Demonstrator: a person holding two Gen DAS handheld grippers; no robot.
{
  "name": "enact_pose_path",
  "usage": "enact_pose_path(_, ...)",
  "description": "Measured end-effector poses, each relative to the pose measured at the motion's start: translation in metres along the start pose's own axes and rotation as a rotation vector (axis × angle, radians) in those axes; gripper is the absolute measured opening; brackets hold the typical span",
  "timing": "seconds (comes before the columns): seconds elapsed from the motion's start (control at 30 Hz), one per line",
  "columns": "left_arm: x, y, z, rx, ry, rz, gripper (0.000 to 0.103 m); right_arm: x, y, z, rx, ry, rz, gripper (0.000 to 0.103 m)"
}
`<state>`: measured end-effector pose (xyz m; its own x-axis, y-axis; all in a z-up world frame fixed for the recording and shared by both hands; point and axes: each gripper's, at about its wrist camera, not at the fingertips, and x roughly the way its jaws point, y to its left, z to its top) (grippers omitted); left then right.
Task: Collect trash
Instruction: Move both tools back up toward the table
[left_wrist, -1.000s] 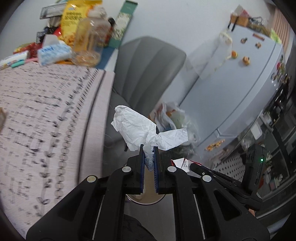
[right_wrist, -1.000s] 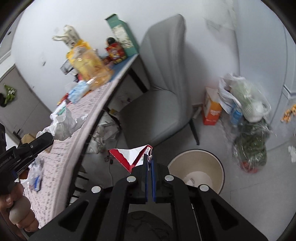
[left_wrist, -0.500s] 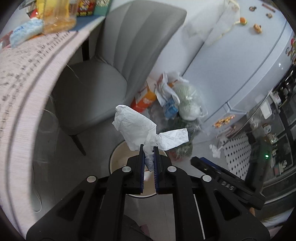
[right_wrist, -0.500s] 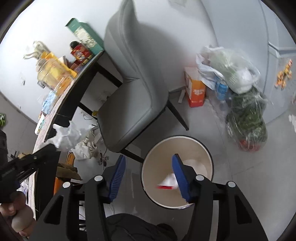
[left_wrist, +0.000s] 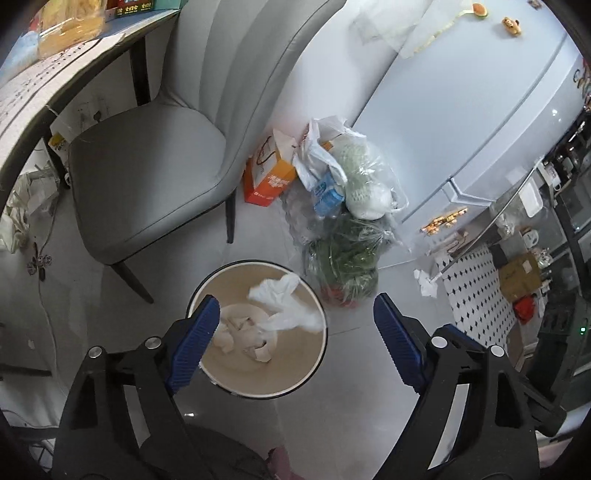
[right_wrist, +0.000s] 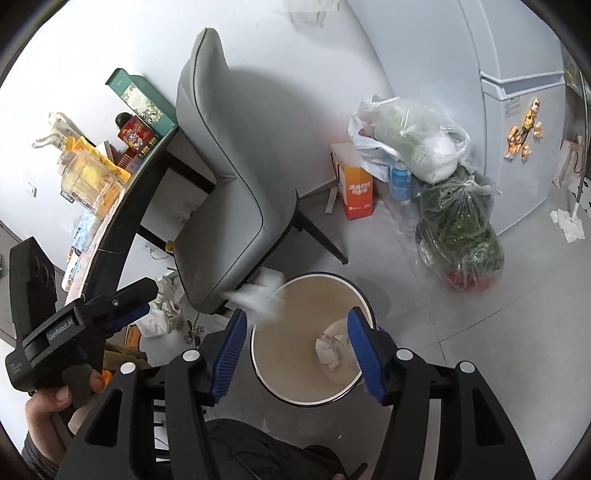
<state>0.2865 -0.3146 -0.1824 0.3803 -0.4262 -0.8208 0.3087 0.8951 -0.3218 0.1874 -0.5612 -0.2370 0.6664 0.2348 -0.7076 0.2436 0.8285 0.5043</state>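
Note:
A round cream trash bin (left_wrist: 314, 354) stands on the grey floor below both grippers; it also shows in the right wrist view (right_wrist: 269, 362). A crumpled white tissue (left_wrist: 284, 302) is in the air over the bin's mouth, blurred in the right wrist view (right_wrist: 260, 295). More white paper (left_wrist: 243, 336) lies at the bin's bottom. My left gripper (left_wrist: 295, 343) is open and empty above the bin, and shows from the side in the right wrist view (right_wrist: 122, 314). My right gripper (right_wrist: 295, 354) is open and empty above the bin.
A grey chair (left_wrist: 155, 147) stands next to the bin, by a table edge (left_wrist: 29, 118) with bottles and boxes. An orange box (left_wrist: 269, 177) and plastic bags of greens (left_wrist: 347, 236) sit beside a white fridge (left_wrist: 461, 110). Paper scraps (left_wrist: 424, 284) lie on the floor.
My left gripper moved from the table to over the bin, opened and let go of the tissue, which is falling. My right gripper opened and dropped the red-and-white wrapper into the bin.

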Motion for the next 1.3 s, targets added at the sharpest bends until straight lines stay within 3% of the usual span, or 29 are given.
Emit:
enact_pose_path(0.13,-0.022,0.009,0.002,-0.023,-0.041,0.013,0.093,-0.004,0.015,-0.001,-0.022,-0.011,0.012,0.068)
enact_pose_path(0.27,-0.052,0.018,0.004,-0.040,-0.097,0.017,0.093,-0.013,0.040,-0.001,-0.055,-0.033,0.020,0.083)
enact_pose_path(0.43,-0.107,0.028,0.005,-0.048,-0.203,0.006,0.096,-0.032,0.077,0.001,-0.103,-0.079,0.032,0.095)
enact_pose_path(0.9,-0.230,0.081,-0.020,-0.130,-0.411,-0.001,0.097,-0.076,0.198,-0.015,-0.263,-0.124,0.106,0.095)
enact_pose_path(1.3,-0.315,0.137,-0.065,-0.215,-0.539,0.055,0.097,-0.098,0.293,-0.052,-0.420,-0.120,0.199,0.095)
